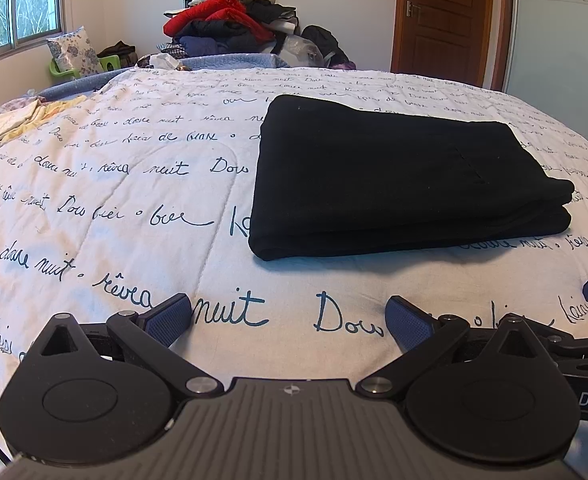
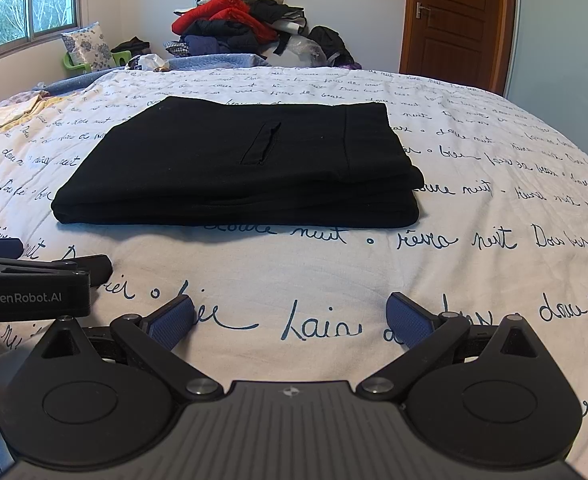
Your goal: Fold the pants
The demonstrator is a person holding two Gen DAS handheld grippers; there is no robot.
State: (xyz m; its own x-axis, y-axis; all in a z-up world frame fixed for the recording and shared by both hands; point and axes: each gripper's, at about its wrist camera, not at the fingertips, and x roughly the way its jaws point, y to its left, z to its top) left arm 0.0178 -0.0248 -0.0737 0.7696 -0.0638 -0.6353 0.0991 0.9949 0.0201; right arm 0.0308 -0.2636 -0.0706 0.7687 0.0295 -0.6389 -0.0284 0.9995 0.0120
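1. The black pants [image 2: 234, 168] lie folded in a flat stack on the bed's script-printed quilt [image 2: 474, 216] — pocket slit facing up.
2. The left gripper [image 1: 288, 318] and the right gripper [image 2: 290, 316] both hang spread wide and empty, near the pants' front edge — touching nothing.

1. Spreading across the foreground: a bed [image 2: 374, 280] under a white quilt [image 1: 114, 208] printed with dark handwritten script.
2. Piling up past the far edge: a heap of clothes [image 2: 238, 24], red and dark, against a pale wall [image 1: 334, 8].
3. Letting in daylight at upper left: a window [image 1: 14, 4], bare branches showing outside.
4. Leaning below it: a floral pillow [image 2: 88, 46] by a green stool [image 1: 108, 65].
5. Standing shut at right: a brown wooden door [image 2: 454, 16], beside a pale panel [image 1: 562, 52] topped with flower tiles.
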